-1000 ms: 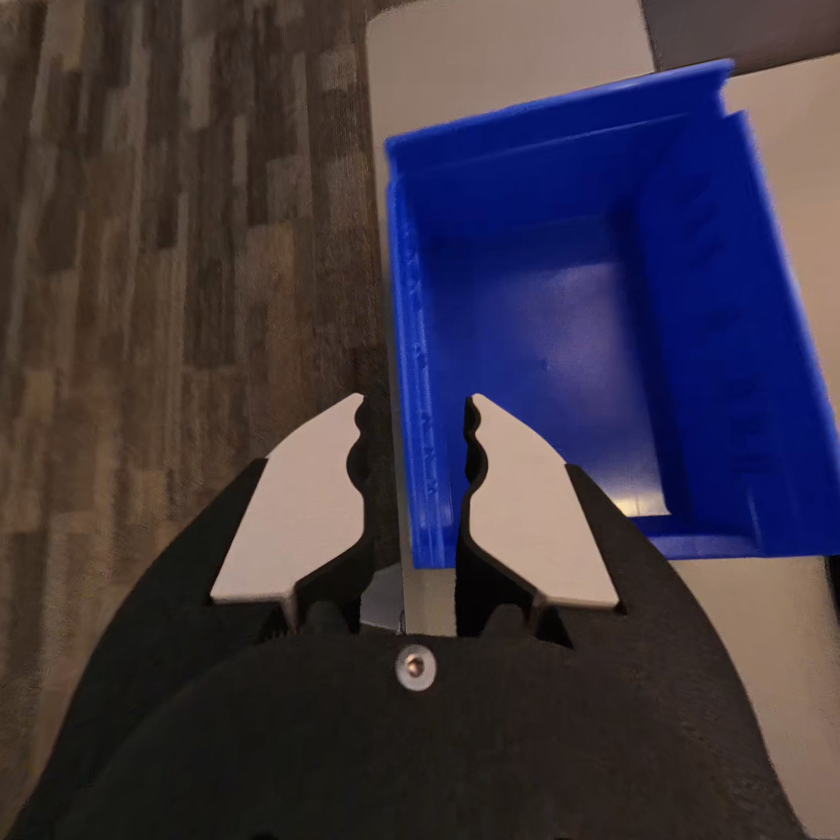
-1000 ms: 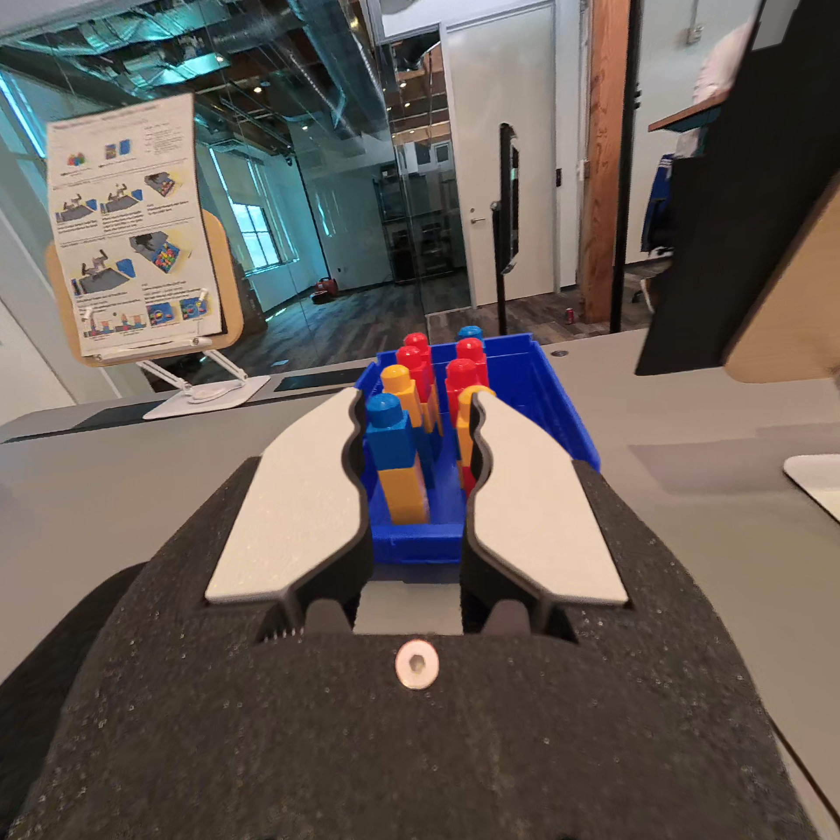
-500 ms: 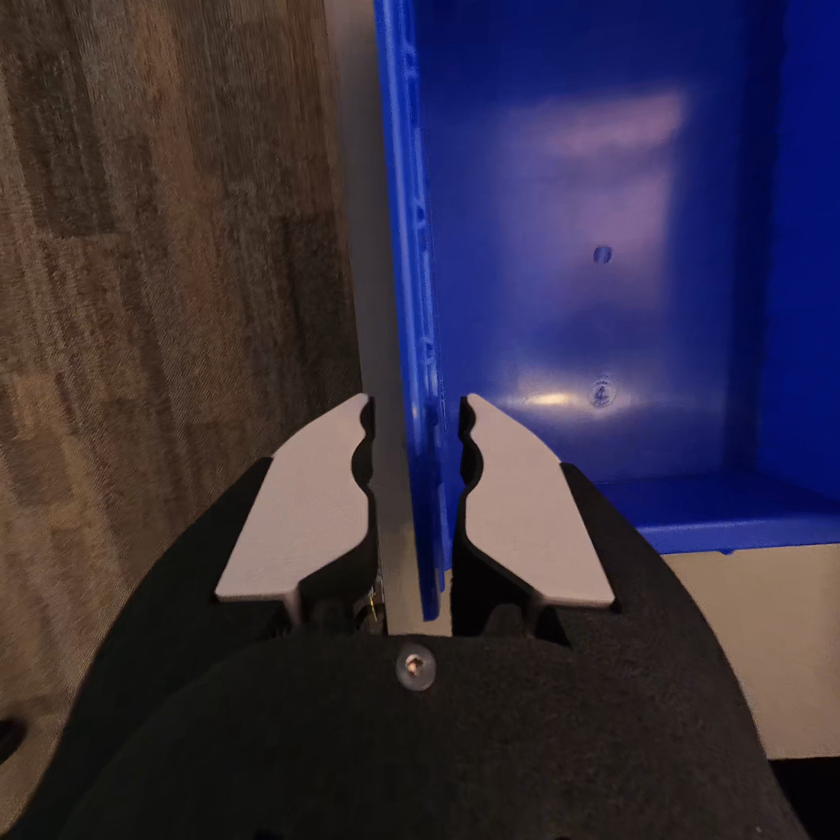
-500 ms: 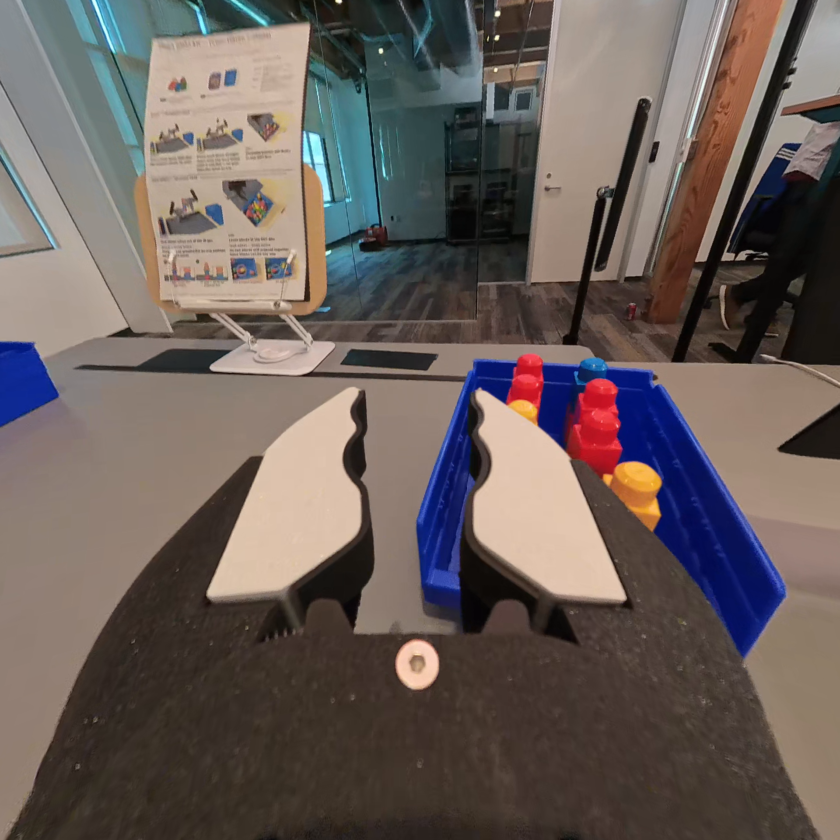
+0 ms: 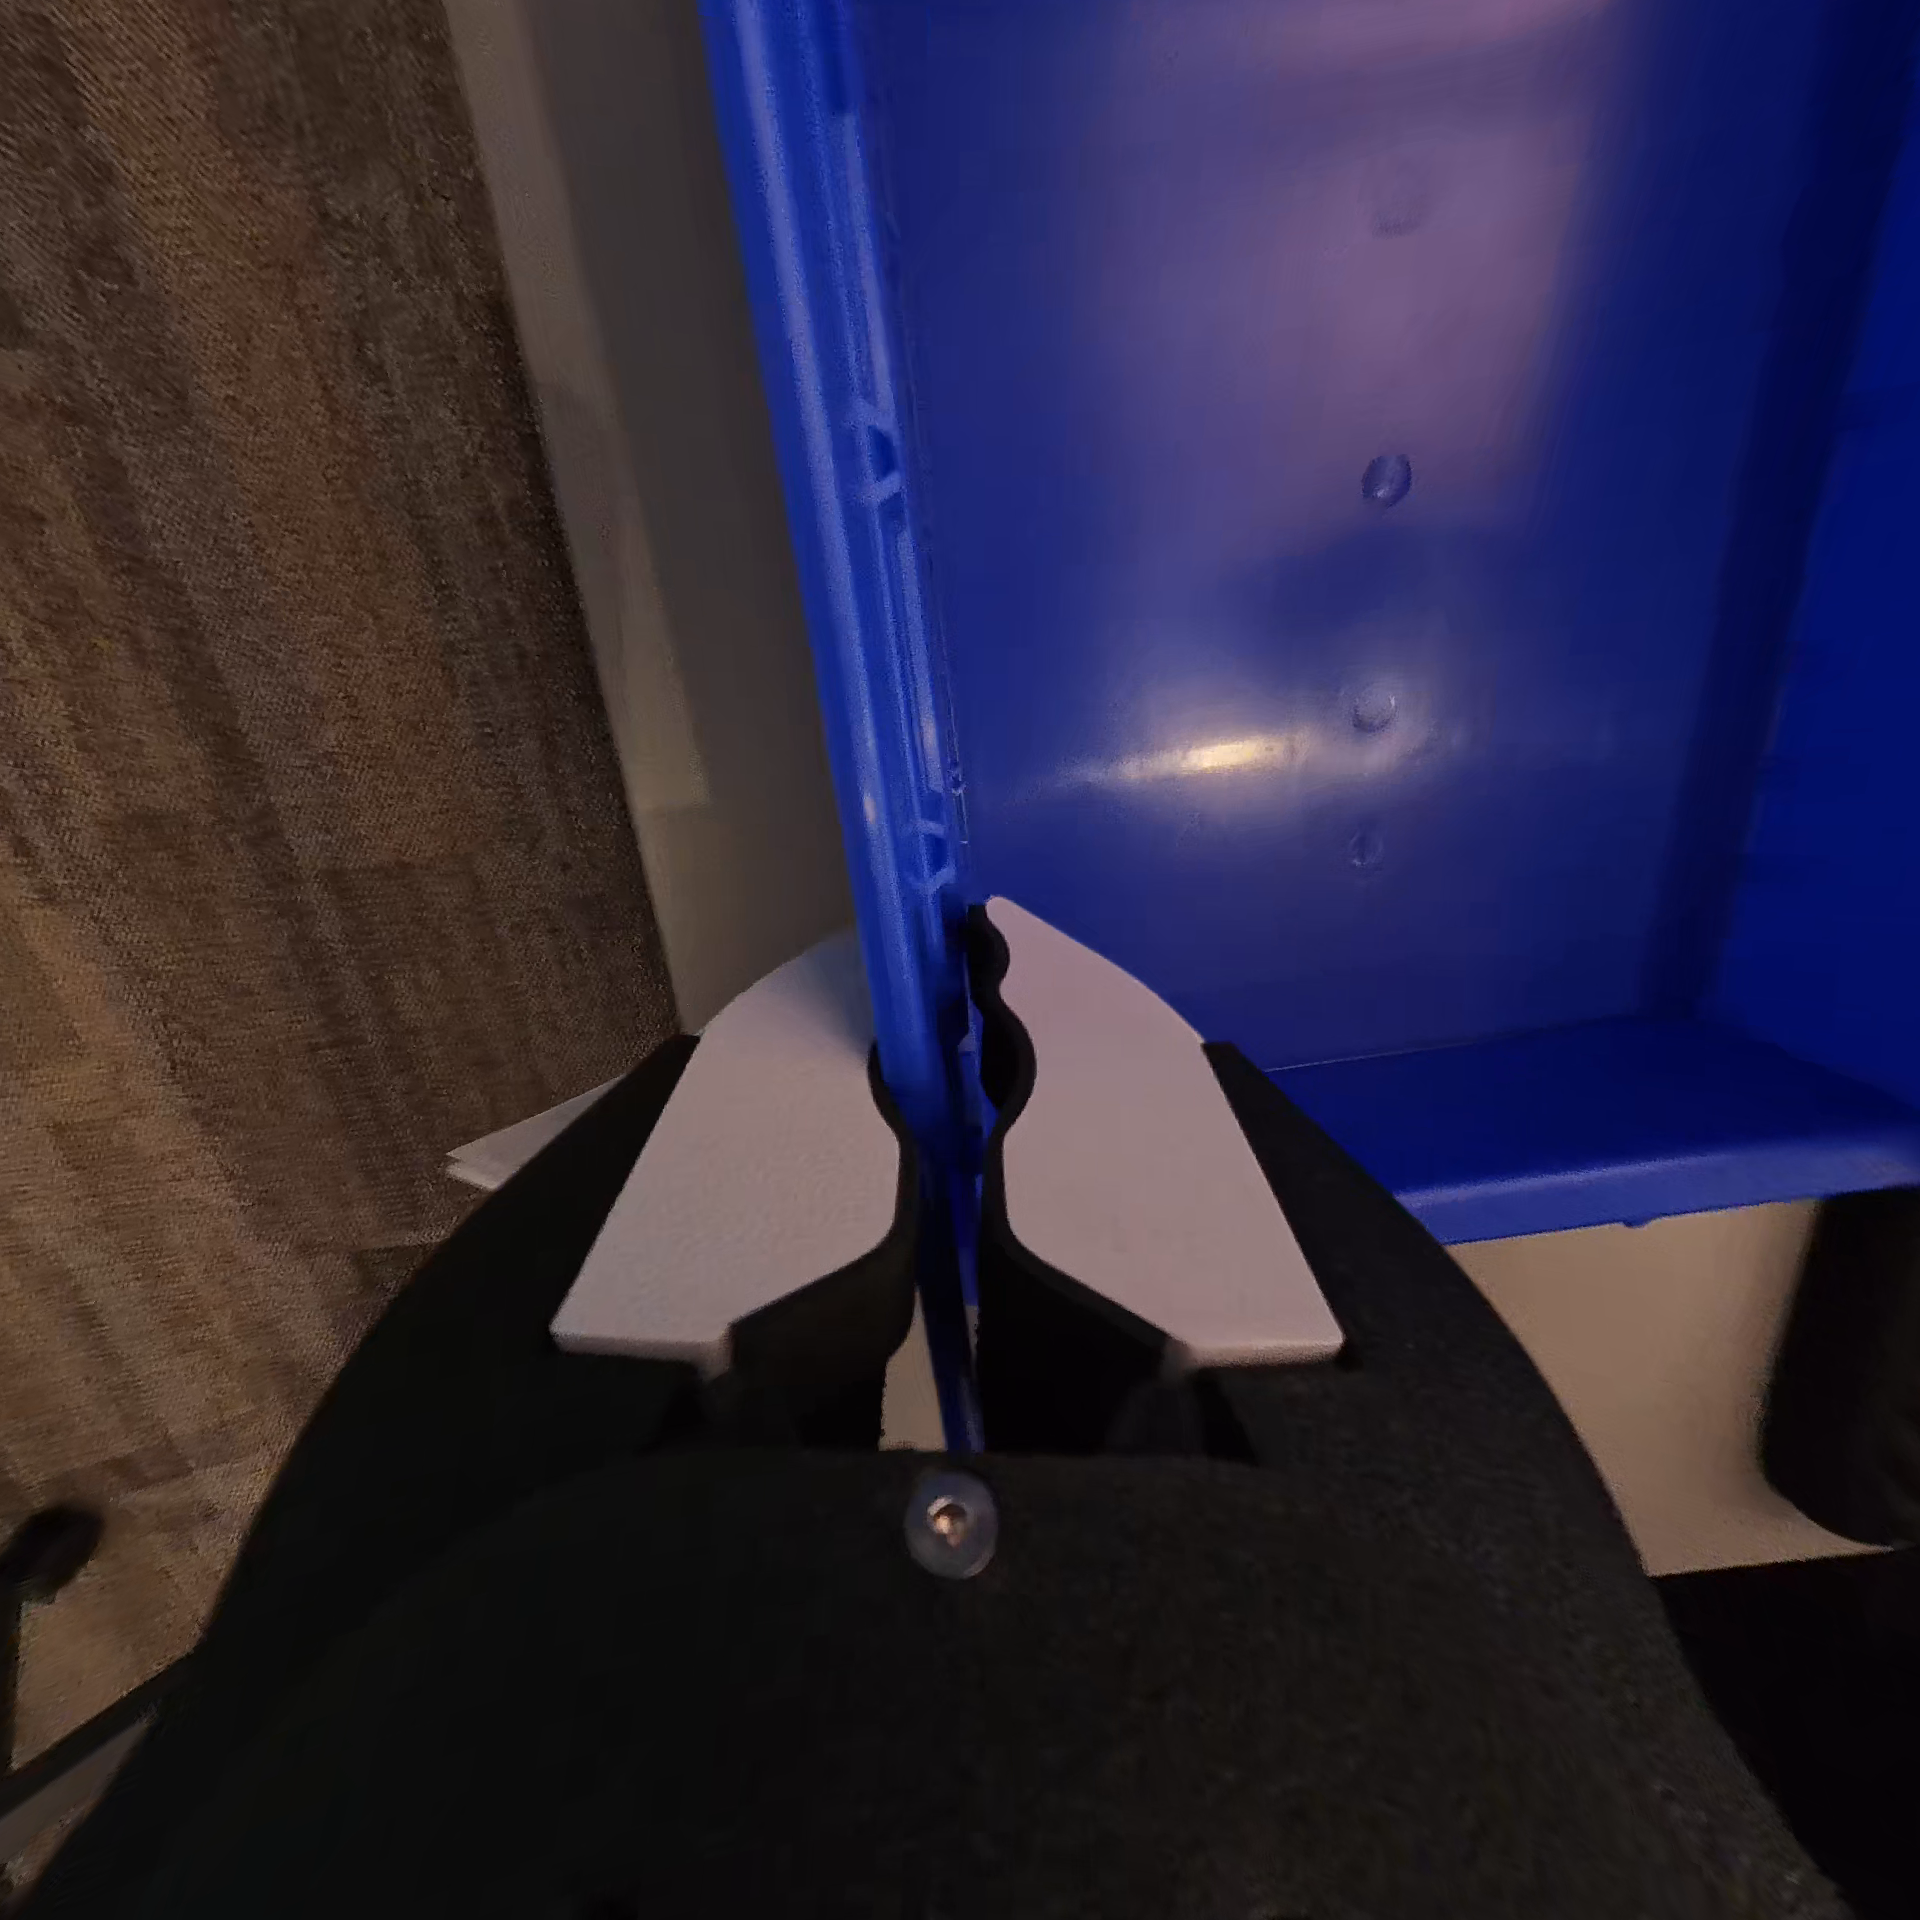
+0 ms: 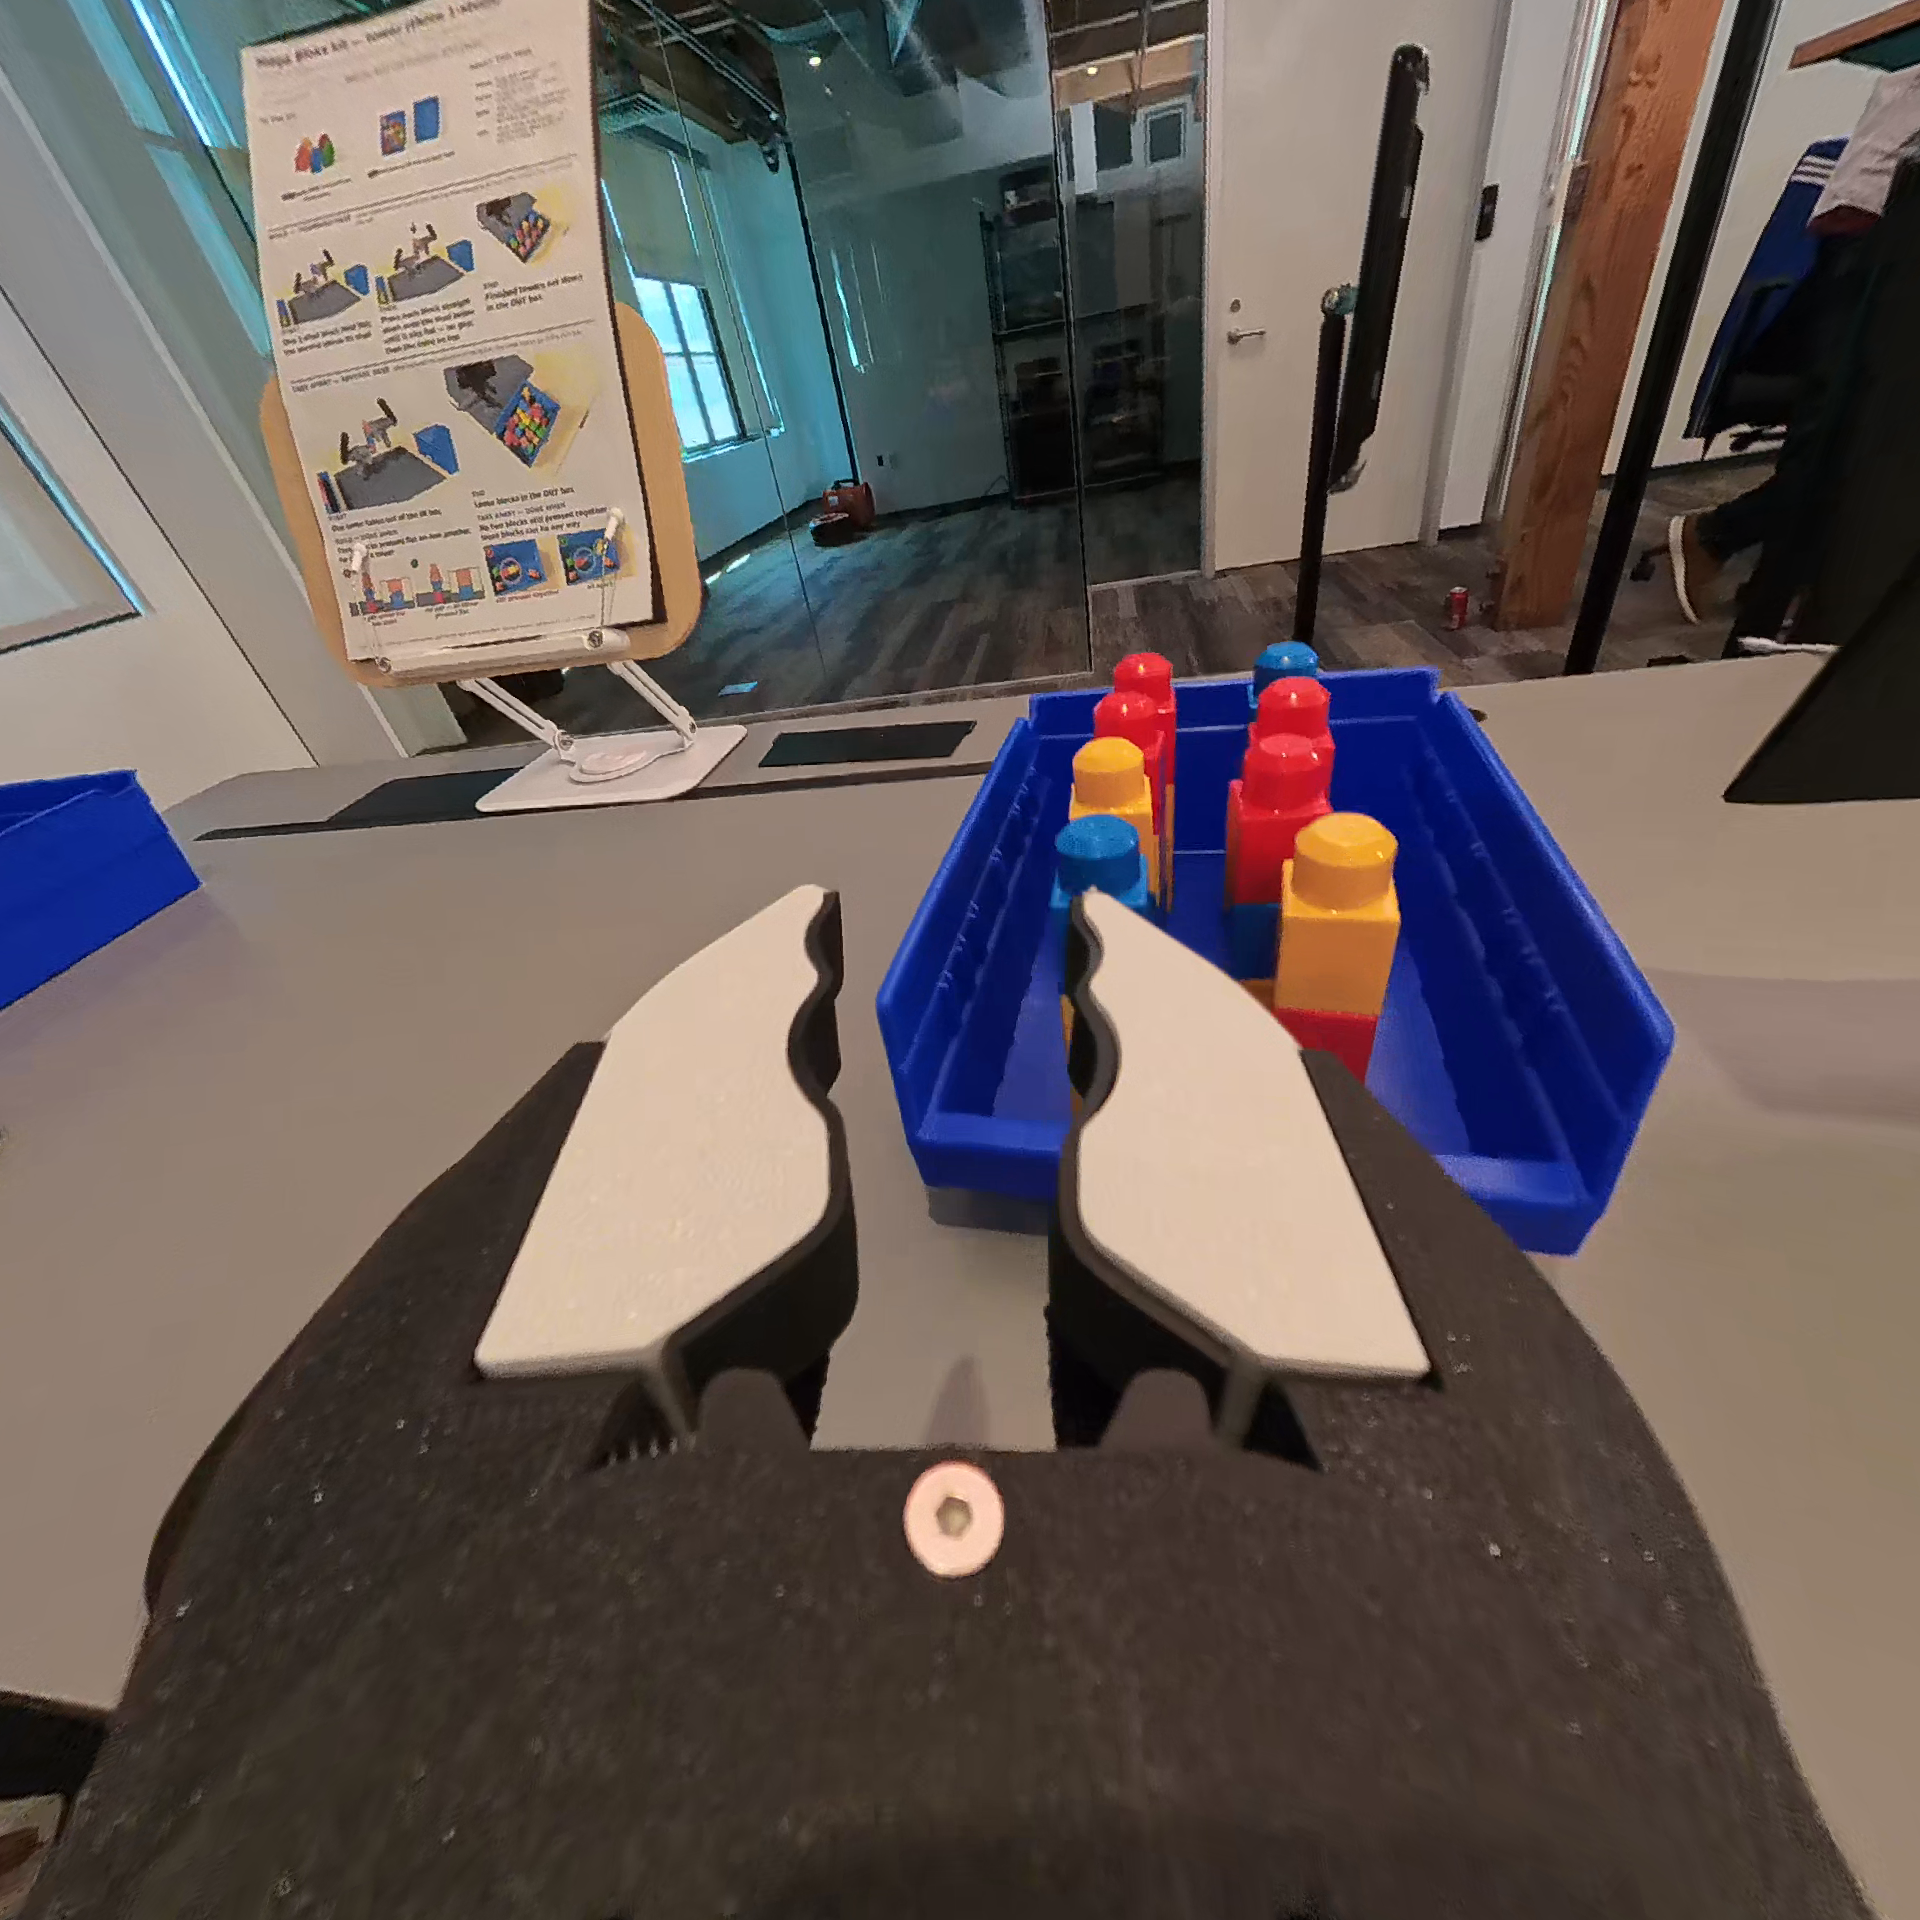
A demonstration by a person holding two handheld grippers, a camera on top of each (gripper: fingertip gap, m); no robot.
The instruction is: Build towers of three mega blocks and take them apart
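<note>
In the left wrist view my left gripper (image 5: 940, 935) is shut on the left side wall (image 5: 894, 675) of an empty blue bin (image 5: 1351, 520); one pad is outside the wall and one inside. In the right wrist view my right gripper (image 6: 951, 904) is open and holds nothing. It hovers at the front left corner of a second blue bin (image 6: 1538, 1039), and that corner shows between its fingers without touching the pads. Several block towers stand upright in this bin, among them a yellow-topped one (image 6: 1335, 914), a blue-topped one (image 6: 1096, 852) and a red one (image 6: 1283, 810).
The bins stand on a grey table (image 6: 520, 987). The empty bin sits close to the table's left edge, with carpet floor (image 5: 260, 727) beyond; it may be the blue bin at the far left (image 6: 83, 862). An instruction sheet on a stand (image 6: 447, 343) is at the back left. Across from one pair of fingers to the other is roughly 95 cm.
My left gripper moved down over the empty bin's side wall and its pads closed on it. My right gripper stayed open and shifted, so the tower bin now lies right of centre.
</note>
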